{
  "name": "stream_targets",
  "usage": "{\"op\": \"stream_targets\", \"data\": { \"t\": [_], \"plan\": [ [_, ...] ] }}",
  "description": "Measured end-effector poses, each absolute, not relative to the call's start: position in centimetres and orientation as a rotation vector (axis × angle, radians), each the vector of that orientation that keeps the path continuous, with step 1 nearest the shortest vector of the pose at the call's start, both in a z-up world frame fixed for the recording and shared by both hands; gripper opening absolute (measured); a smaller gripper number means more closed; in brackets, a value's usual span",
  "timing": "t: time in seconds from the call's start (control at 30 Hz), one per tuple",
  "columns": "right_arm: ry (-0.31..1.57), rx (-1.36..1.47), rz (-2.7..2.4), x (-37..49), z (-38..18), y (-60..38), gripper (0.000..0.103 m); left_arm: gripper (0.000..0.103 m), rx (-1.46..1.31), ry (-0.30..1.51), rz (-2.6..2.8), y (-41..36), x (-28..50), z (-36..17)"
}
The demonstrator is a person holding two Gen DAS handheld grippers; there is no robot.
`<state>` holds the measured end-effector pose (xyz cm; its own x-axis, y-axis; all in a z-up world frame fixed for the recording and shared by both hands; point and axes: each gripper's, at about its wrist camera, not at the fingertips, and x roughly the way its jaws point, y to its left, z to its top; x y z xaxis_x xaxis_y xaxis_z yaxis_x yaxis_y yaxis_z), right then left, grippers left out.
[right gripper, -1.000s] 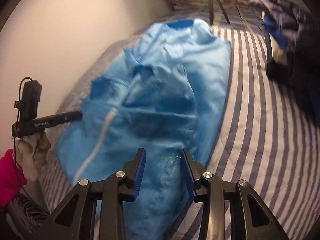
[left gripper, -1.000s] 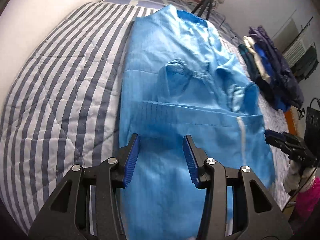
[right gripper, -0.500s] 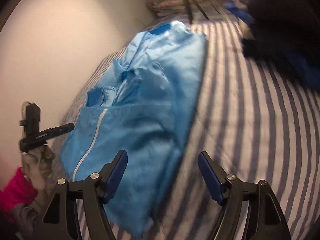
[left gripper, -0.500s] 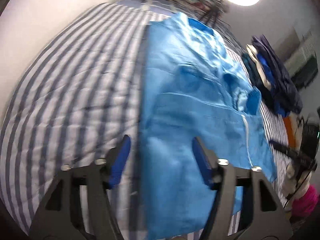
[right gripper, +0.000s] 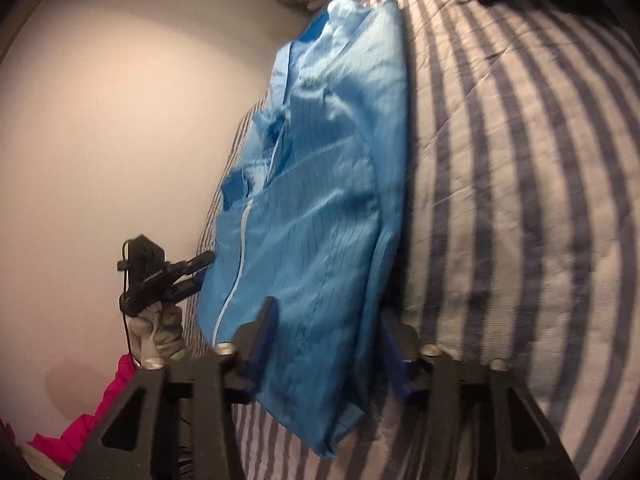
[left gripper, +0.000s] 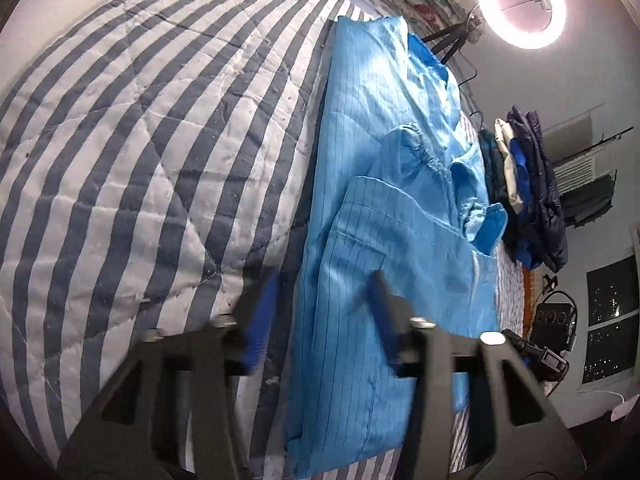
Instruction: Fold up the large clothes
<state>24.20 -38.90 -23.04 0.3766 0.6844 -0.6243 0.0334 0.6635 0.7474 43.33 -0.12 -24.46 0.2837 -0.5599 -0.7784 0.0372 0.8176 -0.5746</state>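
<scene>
A big blue coat (left gripper: pixel 384 208) is laid flat on a striped bed (left gripper: pixel 132 152). It is folded into a long, narrow shape. Its long side runs from the near edge of the bed away toward the far end, where its collar is seen. The sleeves are folded across its front, and a pale zip line is seen running along one side.

The left tongs (left gripper: pixel 320 316) are pointed down at the near end of the coat, along its left edge. One blue finger is placed over the bed just beside the coat and the other over the cloth. The tongs are being closed, with the coat's edge between the fingers. They are blurred, so it cannot be told if the cloth is pinched.

The right tongs (right gripper: pixel 328 340) are pointed down at the near end too, on the coat's right edge. They are being closed, and the folded edge is seen between the fingers. A firm pinch cannot be told.

In the right wrist view, the left tongs are held by a gloved hand (right gripper: pixel 158 328) above a pink sleeve (right gripper: pixel 100 412).

A pile of dark clothes (left gripper: pixel 528 192) is kept beside the coat.
</scene>
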Motion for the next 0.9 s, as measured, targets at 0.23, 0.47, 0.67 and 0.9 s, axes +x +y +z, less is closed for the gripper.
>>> {"op": "stream_targets", "data": {
  "t": [0.23, 0.47, 0.67, 0.9],
  "plan": [
    [1.154, 0.588, 0.439, 22.0, -20.8, -36.6, 0.007, 0.004, -0.403, 1.205, -0.411, -1.9, 41.9, -23.6],
    [1.190, 0.473, 0.487, 17.4, -19.1, -35.2, 0.005, 0.002, -0.296, 1.215, -0.457, -2.1, 36.3, -22.2],
    [1.251, 0.397, 0.570, 16.4, -19.2, -34.7, 0.005, 0.002, -0.278, 1.247, -0.488, -1.2, 30.9, -21.9],
    [1.282, 0.358, 0.587, 17.8, -19.2, -34.2, 0.013, 0.005, -0.285, 1.272, -0.497, -0.3, 28.3, -22.2]
  ]
}}
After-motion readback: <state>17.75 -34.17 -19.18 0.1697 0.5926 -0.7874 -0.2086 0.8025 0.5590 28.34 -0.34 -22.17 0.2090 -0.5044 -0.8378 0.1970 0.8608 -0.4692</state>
